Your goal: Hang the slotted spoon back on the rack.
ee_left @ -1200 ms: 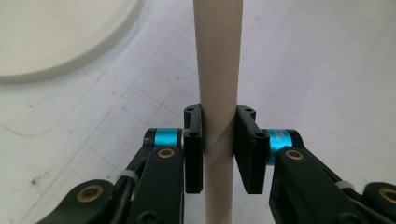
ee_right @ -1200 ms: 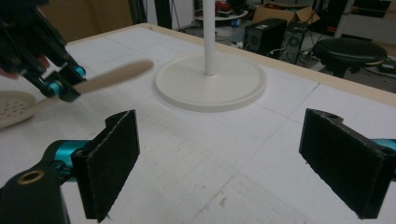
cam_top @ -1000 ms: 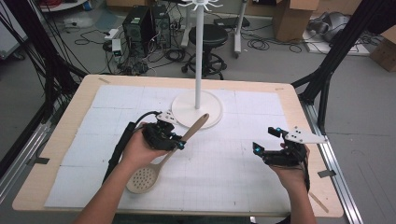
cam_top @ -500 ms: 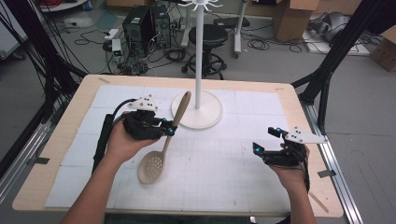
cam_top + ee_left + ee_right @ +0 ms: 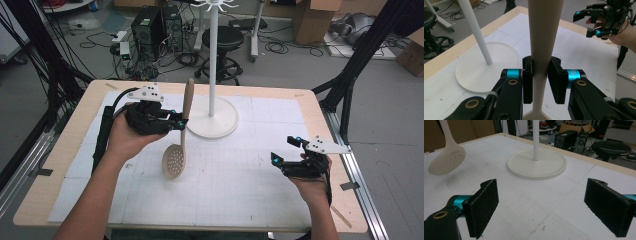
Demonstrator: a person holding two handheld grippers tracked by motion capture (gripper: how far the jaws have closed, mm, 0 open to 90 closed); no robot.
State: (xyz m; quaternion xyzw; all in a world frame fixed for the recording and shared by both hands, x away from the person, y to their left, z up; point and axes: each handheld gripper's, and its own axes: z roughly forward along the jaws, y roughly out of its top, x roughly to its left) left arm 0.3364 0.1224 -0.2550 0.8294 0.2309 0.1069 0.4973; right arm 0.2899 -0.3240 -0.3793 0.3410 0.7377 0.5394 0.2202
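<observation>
The beige perforated plastic spoon [image 5: 181,137] is clamped by its handle in the left claw [image 5: 178,121] and held above the bench [image 5: 60,165], bowl hanging down, near the far edge beside the white round-based stand [image 5: 212,117]. The right claw [image 5: 280,161], jaws wide apart and gripping nothing, is held near the right edge.

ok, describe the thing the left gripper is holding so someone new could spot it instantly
Start at the white stand with its round base at the middle back of the table. Just left of it, the left gripper holds a beige slotted spoon by its handle, bowl hanging down above the mat. It is the lone utensil, and its round bowl is full of holes.
</observation>
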